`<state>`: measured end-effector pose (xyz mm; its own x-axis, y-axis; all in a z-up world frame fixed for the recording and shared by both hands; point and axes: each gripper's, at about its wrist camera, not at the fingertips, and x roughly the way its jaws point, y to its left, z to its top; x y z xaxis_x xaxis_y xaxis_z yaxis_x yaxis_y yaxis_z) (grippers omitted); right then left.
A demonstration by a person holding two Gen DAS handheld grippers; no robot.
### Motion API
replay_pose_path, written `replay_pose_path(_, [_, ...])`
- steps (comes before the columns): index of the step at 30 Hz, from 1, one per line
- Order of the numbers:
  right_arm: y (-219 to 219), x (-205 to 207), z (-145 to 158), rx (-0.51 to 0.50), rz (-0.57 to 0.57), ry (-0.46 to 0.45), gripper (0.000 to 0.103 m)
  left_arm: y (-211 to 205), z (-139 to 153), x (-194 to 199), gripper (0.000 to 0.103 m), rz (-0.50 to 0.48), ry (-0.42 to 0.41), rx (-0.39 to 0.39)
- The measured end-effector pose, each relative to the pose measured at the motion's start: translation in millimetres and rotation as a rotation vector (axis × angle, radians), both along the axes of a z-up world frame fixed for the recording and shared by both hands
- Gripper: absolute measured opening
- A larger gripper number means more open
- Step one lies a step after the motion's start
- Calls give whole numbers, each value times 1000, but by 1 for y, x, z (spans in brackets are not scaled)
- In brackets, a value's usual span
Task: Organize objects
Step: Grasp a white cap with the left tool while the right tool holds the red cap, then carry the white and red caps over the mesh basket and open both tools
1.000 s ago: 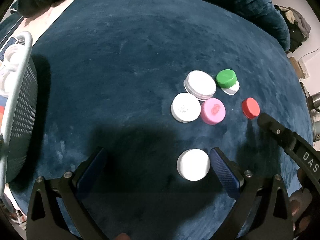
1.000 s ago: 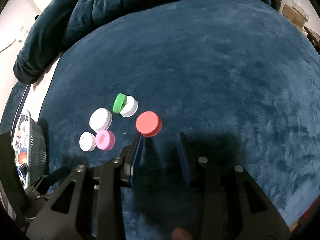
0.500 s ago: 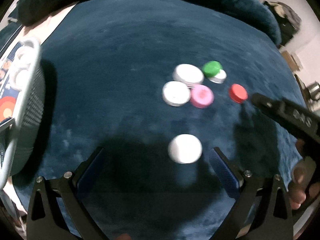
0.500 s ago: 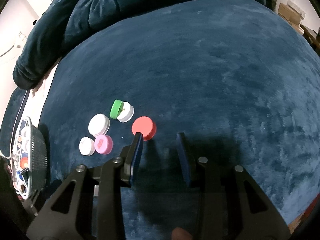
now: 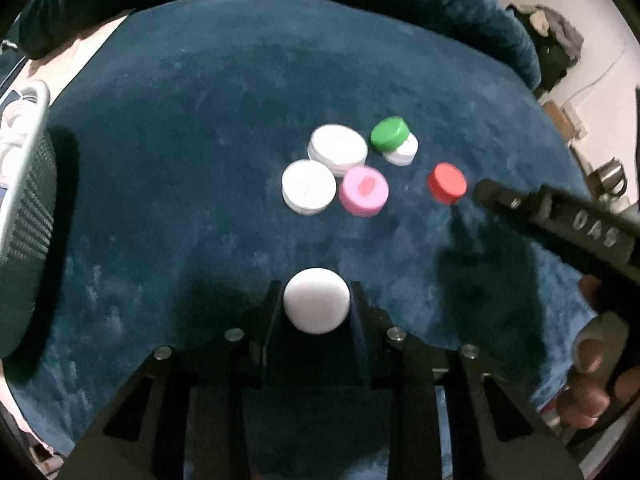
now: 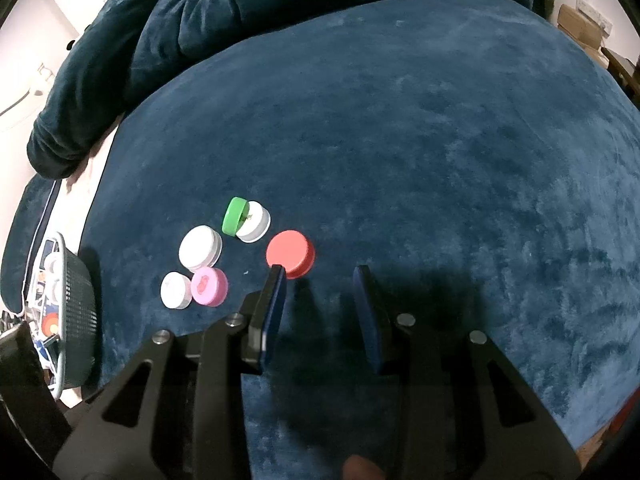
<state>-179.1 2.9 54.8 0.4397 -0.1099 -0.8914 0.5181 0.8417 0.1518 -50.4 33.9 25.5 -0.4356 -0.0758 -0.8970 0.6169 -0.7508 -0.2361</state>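
The left gripper [image 5: 316, 300] fingers clamp the white cap [image 5: 316, 300] for transfer, probably to the basket [image 5: 28, 184], while the right gripper [image 6: 320, 276] fingers stand parted, the red cap [image 6: 290, 253] just beyond its left fingertip.

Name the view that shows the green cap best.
The right wrist view: there the green cap visibly stands tilted on edge against a small white cap, with its side wall showing. The left wrist view shows mostly its top face, overlapping that white cap.
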Motion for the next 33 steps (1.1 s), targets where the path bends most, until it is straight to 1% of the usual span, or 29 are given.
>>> replay_pose_path(4, [2,0,2,-2,12,-8,36,-2,13,4,32,11,25,-35])
replay_pose_path(6, [2,1,1,-2,25,-9,36,-3,14,7,32,17,26,-33])
replay_pose_path(8, [2,5,-4,-5,54,9,37,-5,11,6,32,22,18,-29])
replay_pose_path(10, [3,8,-8,-39,69,31,38,-5,12,12,32,26,16,-25])
replay_pose_path(11, [5,10,-9,-62,80,34,46,-6,11,14,32,30,16,-24])
replay_pose_path(12, [8,11,-10,-82,92,37,67,-8,11,13,32,34,16,-23])
replay_pose_path(13, [10,12,-9,-96,104,29,76,-9,11,15,32,38,16,-22])
replay_pose_path(14, [12,13,-9,-100,110,15,83,-10,11,16,32,42,16,-21])
replay_pose_path(16, [15,17,-11,-113,119,10,83,-14,9,18,32,53,16,-15])
replay_pose_path(20, [16,27,-19,-155,125,32,81,-20,7,23,32,65,15,-7])
replay_pose_path(21, [16,30,-23,-166,119,45,75,-21,6,23,32,67,15,-6])
replay_pose_path(22, [15,33,-26,-179,114,62,68,-22,6,25,32,69,17,-6])
replay_pose_path(23, [16,34,-28,-196,111,78,47,-24,7,25,32,71,19,-6])
replay_pose_path(24, [17,34,-28,-219,112,85,33,-24,8,25,32,74,23,-7])
replay_pose_path(25, [19,35,-26,-227,118,78,31,-25,9,26,32,75,26,-7])
replay_pose_path(29, [31,29,-9,-214,145,21,31,-23,19,25,32,68,48,-24])
replay_pose_path(33, [45,22,14,-159,178,-44,31,-22,35,30,32,65,74,-57])
